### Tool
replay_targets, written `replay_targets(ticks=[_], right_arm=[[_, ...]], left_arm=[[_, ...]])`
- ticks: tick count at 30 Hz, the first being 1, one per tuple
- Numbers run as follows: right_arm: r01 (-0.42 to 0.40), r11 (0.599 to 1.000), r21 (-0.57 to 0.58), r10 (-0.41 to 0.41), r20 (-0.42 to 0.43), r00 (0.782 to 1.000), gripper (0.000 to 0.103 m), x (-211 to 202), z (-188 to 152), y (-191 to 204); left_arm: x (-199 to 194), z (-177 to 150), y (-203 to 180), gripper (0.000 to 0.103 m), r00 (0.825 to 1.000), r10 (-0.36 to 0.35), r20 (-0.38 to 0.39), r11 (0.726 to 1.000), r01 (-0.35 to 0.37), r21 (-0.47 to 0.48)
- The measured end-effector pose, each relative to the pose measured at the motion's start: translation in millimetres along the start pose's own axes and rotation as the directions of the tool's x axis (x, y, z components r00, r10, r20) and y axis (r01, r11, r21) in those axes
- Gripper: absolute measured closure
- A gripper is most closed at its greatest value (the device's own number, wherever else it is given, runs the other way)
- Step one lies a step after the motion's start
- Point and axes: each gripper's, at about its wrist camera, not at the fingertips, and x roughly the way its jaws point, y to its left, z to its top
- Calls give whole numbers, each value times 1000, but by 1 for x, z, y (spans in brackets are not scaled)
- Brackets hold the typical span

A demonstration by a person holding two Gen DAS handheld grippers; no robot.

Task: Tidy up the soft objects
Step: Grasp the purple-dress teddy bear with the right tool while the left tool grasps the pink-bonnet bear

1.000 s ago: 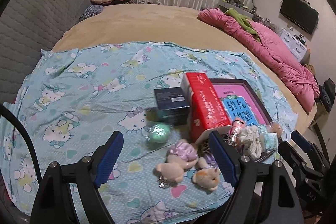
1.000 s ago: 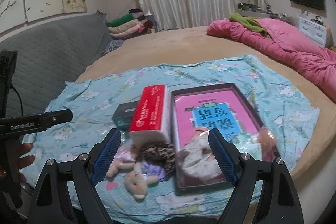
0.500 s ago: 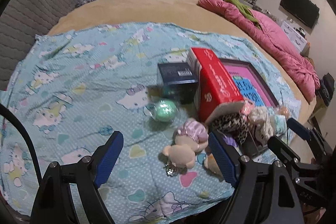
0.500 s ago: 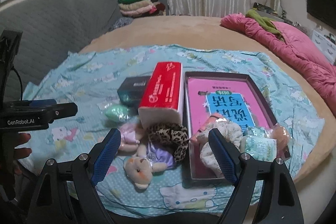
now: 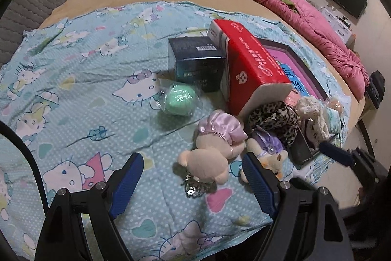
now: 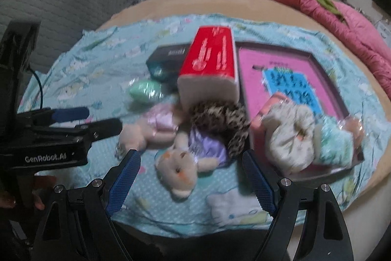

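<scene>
A small bear in a pink dress (image 5: 215,143) (image 6: 149,126) and a bear in a purple dress (image 5: 266,151) (image 6: 185,163) lie on the Hello Kitty sheet (image 5: 73,89). A leopard scrunchie (image 5: 273,119) (image 6: 220,121) lies beside them. A cream scrunchie (image 6: 290,138) and wrapped soft items (image 6: 334,143) lie in the dark tray (image 6: 315,60). A green soft ball in wrap (image 5: 179,98) (image 6: 144,89) lies left. My left gripper (image 5: 193,177) is open just before the pink bear. My right gripper (image 6: 190,177) is open above the purple bear.
A red tissue pack (image 5: 251,65) (image 6: 210,67) and a dark box (image 5: 198,62) stand behind the toys. A pink book (image 6: 288,80) lies in the tray. A pink quilt (image 5: 312,23) is at the right. The bed's edge is close below.
Both grippers have moved down and forward toward the toys, which now look larger. Nothing was taken hold of. The right view is blurred by motion.
</scene>
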Motion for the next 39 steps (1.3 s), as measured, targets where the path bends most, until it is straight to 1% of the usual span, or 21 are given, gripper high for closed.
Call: replay_targets(ticks=[3, 12, 15, 19, 26, 27, 29, 33, 35, 39], right_arm=[[11, 1000, -6, -11, -38, 999, 17, 9, -4, 7], [55, 998, -38, -58, -75, 996, 17, 32, -12, 24], [60, 998, -12, -61, -91, 994, 17, 43, -13, 23], [68, 997, 34, -65, -92, 994, 17, 52, -11, 21], [108, 993, 58, -102, -91, 991, 18, 70, -7, 20], [109, 992, 62, -103, -97, 990, 19, 73, -8, 18], [110, 991, 74, -102, -107, 989, 31, 79, -8, 15], [76, 992, 103, -66, -99, 993, 39, 80, -7, 8], [54, 992, 110, -43, -97, 994, 47, 78, -7, 6], [-2, 990, 140, 16, -99, 995, 52, 75, -8, -1]], left_arm=[[9, 3, 0, 20, 1000, 0, -15, 1000, 0, 3], [32, 9, -4, 21, 997, -26, -69, 999, 28, 31], [36, 10, -4, 21, 996, -36, -78, 999, 39, 32], [41, 11, 0, 21, 995, -43, -87, 999, 46, 28], [48, 10, 6, 21, 992, -64, -107, 998, 66, 9], [50, 10, 7, 21, 992, -65, -111, 998, 67, 9], [52, 10, 7, 21, 991, -70, -116, 997, 72, 10], [58, 10, 6, 21, 988, -82, -131, 996, 85, 17], [60, 10, 5, 21, 987, -87, -137, 996, 91, 21], [70, 5, 2, 21, 980, -114, -165, 993, 119, 25]])
